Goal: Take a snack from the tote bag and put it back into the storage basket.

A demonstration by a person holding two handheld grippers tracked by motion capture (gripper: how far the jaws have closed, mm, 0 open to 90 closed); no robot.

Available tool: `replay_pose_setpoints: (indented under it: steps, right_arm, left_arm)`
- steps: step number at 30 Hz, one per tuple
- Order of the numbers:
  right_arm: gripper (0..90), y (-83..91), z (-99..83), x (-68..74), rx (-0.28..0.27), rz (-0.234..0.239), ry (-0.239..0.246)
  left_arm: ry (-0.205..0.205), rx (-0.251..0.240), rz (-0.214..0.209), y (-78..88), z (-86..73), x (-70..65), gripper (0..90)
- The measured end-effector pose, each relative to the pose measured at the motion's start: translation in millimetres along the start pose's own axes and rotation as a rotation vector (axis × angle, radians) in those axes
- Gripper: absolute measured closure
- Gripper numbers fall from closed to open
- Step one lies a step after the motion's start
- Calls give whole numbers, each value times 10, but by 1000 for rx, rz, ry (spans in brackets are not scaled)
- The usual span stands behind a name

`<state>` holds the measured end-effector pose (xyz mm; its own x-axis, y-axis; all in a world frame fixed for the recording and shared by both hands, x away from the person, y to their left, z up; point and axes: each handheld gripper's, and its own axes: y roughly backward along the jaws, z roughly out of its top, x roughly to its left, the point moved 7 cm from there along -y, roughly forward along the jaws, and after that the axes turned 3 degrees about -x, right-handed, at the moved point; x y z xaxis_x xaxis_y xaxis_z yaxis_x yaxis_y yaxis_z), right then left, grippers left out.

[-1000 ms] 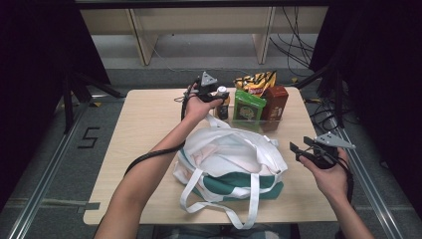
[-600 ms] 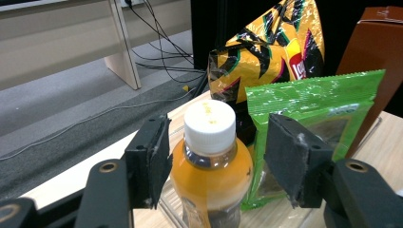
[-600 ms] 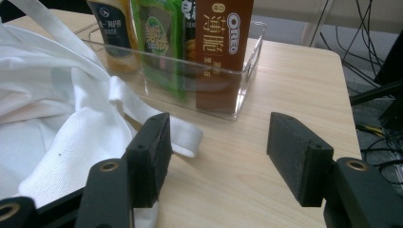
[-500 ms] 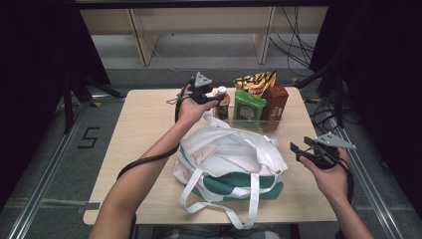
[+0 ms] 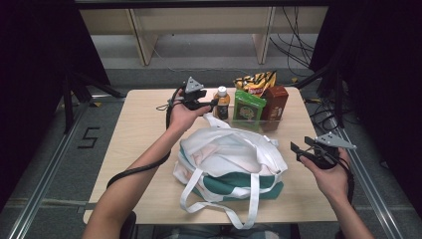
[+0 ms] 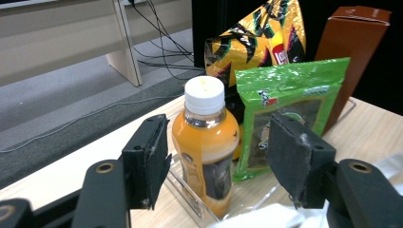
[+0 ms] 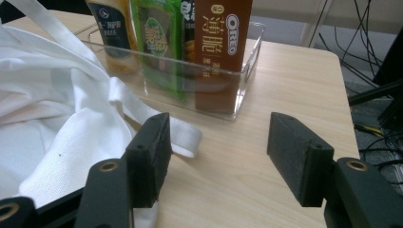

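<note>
An orange drink bottle [image 5: 222, 103] [image 6: 206, 142] with a white cap stands upright at the left end of a clear tray [image 7: 214, 107]. My left gripper [image 5: 213, 103] [image 6: 223, 159] is open just left of it; its jaws have just been opening. The bottle shows in the gap a little beyond the pads, untouched. A green pouch [image 5: 248, 109] [image 6: 290, 104], a brown box [image 5: 274, 103] [image 7: 222, 42] and a yellow chip bag [image 5: 255, 82] stand in the same tray. My right gripper [image 5: 297, 151] [image 7: 216, 152] is open and holds nothing, right of a white and green tote bag [image 5: 229, 159] [image 7: 52, 128].
The tote bag lies slumped across the middle of the wooden table [image 5: 144, 129], its straps trailing toward the front edge. Bare tabletop lies to the left of the bag and between the tray and my right gripper. Shelving legs and cables lie on the floor behind.
My left gripper has drawn back to the left, away from the bottle, which stays standing in the tray. The right gripper has kept still.
</note>
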<state>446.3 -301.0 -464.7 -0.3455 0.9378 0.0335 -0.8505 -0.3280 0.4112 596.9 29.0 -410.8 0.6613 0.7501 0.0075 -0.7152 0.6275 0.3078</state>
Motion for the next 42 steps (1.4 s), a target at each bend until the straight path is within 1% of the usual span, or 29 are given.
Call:
replay_pose_setpoints:
  steps: [1,2,4,7,8,9,10,13,14,16,17,19,21,22,23,24,25,26,27,28,30,31,33,34,35,36,37,39,42]
  right_arm:
    - [411,4,-1,13,6,1,-18]
    - [411,2,-2,14,5,2,-14]
    - [411,1,0,17,6,2,-10]
    - [411,-1,1,17,5,1,-7]
    - [411,-14,4,22,-6,5,-9]
    - [410,1,-3,25,10,1,-14]
    - [411,-11,5,17,-4,2,-2]
    - [409,-8,11,23,-6,3,4]
    - [407,-10,17,11,-12,3,19]
    - [407,-15,20,0,-15,8,31]
    - [407,-8,8,22,-5,2,3]
    - [407,-13,11,12,-9,1,20]
    - [406,-10,14,23,-10,3,11]
    - [406,-10,12,26,-9,2,7]
    - [406,-7,12,21,-6,1,12]
    - [406,-13,19,4,-13,1,32]
    - [406,-12,18,7,-12,1,27]
    - [406,-10,14,14,-8,2,16]
    - [406,-10,11,19,-6,2,10]
    - [405,-17,17,-1,-14,0,36]
    - [405,-13,17,5,-11,1,30]
    - [405,-10,13,16,-7,1,15]
    - [405,-11,12,15,-8,2,16]
    - [405,-9,8,22,-4,2,5]
    - [405,-15,9,10,-12,1,21]
    - [405,-8,8,21,-4,2,4]
    - [405,-16,17,-2,-13,7,32]
    - [404,-16,18,2,-14,8,29]
    - [403,-14,17,2,-14,8,28]
  left_arm:
    - [0,-1,0,27,-8,3,392]
    - [1,-5,1,52,-17,5,392]
    - [-11,-7,6,110,-40,17,393]
    - [-10,-14,9,209,-81,29,393]
    - [-13,-16,10,251,-99,34,393]
    - [-10,-19,10,275,-111,34,394]
    - [-12,-21,11,316,-130,37,394]
    - [-7,-31,13,405,-172,32,394]
    - [-10,-32,15,441,-190,30,394]
    - [-9,-35,14,515,-234,12,394]
    - [-9,-39,12,549,-253,1,394]
    - [-7,-47,10,609,-281,-17,395]
    - [-7,-50,4,679,-311,-29,394]
    - [3,-55,4,710,-325,-32,394]
    - [2,-55,6,743,-342,-29,394]
    - [-1,-55,7,770,-360,-27,394]
    - [-1,-55,7,770,-360,-27,394]
    - [5,-65,4,822,-398,-35,394]
    - [-2,-60,6,851,-417,-37,394]
    - [-1,-59,7,870,-431,-39,393]
    - [3,-66,10,924,-471,-41,394]
    - [3,-65,12,942,-486,-41,394]
    - [10,-70,15,991,-527,-49,394]
    - [8,-69,14,1016,-548,-51,394]
    - [5,-69,18,1040,-569,-52,394]
    - [8,-73,21,1064,-587,-57,394]
    - [3,-73,21,1091,-605,-56,394]
    - [4,-71,28,1143,-646,-58,394]
    - [4,-65,27,1211,-722,-78,392]
